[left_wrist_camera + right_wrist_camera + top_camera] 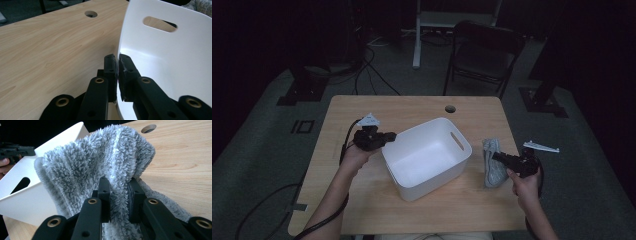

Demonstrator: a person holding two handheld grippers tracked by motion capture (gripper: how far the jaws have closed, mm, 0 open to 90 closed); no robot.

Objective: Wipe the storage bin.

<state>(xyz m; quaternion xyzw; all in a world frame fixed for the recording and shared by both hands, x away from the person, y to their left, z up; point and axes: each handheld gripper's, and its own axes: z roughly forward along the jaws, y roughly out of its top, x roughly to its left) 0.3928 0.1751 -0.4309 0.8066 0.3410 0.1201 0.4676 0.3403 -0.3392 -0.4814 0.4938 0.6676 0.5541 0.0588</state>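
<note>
The grey fluffy towel point(100, 162) lies bunched near the table's point(362, 107) right edge, beside the white bin point(427, 156). It looks soft, light and floppy; the right gripper's point(117, 190) fingers pinch a raised fold. The left gripper's point(117, 65) fingers clamp the bin's thin, stiff wall.

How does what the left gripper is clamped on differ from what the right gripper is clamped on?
The left gripper pinches the thin, rigid rim of the white plastic bin; the right gripper squeezes a thick, soft fold of the grey fluffy towel.
The bin is smooth and glossy and holds its shape; the towel is shaggy and bunches up between the jaws.
The bin stands at the table's middle; the towel lies beside it.
Both rest on the table, each gripped.
</note>
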